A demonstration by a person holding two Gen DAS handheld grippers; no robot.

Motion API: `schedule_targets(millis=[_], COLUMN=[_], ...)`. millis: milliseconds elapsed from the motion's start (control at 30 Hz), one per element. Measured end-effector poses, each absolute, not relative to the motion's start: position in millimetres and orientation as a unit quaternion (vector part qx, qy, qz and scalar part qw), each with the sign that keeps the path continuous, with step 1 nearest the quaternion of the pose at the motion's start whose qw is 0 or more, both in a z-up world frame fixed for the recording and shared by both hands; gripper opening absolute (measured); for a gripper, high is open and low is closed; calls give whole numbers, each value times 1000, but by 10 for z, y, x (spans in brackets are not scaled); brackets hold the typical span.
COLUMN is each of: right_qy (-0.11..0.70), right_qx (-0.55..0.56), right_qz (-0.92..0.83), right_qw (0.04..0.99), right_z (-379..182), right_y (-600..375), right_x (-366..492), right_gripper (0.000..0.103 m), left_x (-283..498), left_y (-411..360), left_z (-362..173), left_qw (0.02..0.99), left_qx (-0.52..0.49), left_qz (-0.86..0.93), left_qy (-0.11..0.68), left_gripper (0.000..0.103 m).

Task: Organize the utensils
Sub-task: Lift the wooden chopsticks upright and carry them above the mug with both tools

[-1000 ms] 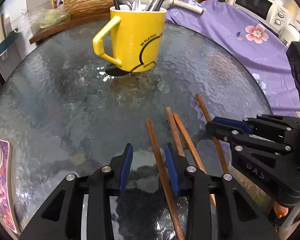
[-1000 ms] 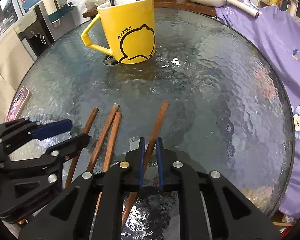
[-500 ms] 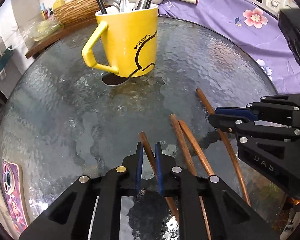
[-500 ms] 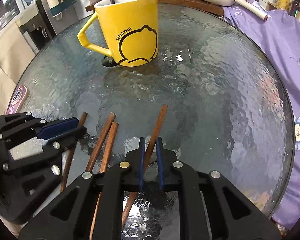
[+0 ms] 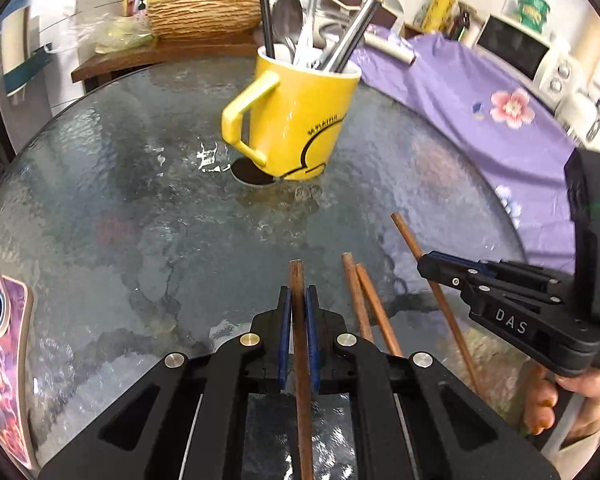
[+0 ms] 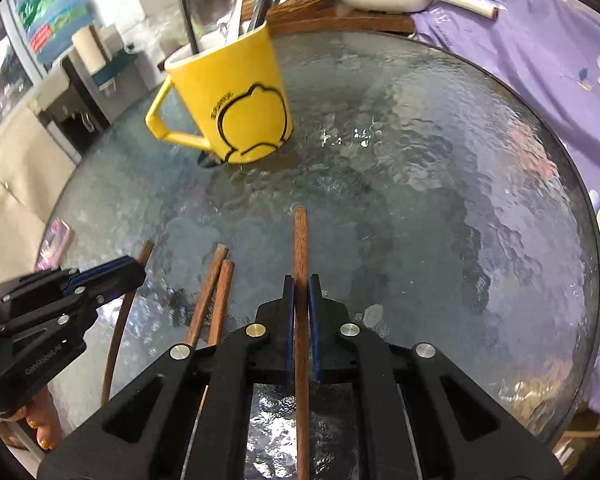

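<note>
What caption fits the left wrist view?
Left tongs clamp one chopstick; yellow mug of utensils waits ahead.

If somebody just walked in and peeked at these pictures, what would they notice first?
Probably the bright yellow ceramic mug stuffed with shiny metal spoons and utensils, standing near the far side of the round rippled glass table. Next, the two black tools up close: the left tool and the right tool each pinch one brown wooden chopstick. Two more chopsticks lie together on the glass between them.
</note>
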State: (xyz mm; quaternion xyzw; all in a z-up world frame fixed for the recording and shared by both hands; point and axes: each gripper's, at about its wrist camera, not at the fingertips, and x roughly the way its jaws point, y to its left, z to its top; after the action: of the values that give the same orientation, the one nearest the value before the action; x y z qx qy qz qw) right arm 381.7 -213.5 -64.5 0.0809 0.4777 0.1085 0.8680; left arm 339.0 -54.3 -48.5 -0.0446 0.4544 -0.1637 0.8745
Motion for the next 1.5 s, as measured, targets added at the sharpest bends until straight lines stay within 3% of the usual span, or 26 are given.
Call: schedule_targets(millis=[367,1000,1500], right_qy=[433,285,253], right_qx=[103,122,93], right_qz=[124,161,166], right_qw=[887,937,948], right_z=[-348,608,911], right_y=[-2182,-2240,-2139], right_x=[3613,3107,3092], right_gripper=[7,7,7], left_x=[3245,2968,2872], left_y=[-478,-389,-388], left_z=[-167,484,905], left_qw=[893,926,945], left_qx=[-60,-79,-70], left_qz=[-169,-186,-188], left_qy=[413,320,258], left_gripper=[7,7,7])
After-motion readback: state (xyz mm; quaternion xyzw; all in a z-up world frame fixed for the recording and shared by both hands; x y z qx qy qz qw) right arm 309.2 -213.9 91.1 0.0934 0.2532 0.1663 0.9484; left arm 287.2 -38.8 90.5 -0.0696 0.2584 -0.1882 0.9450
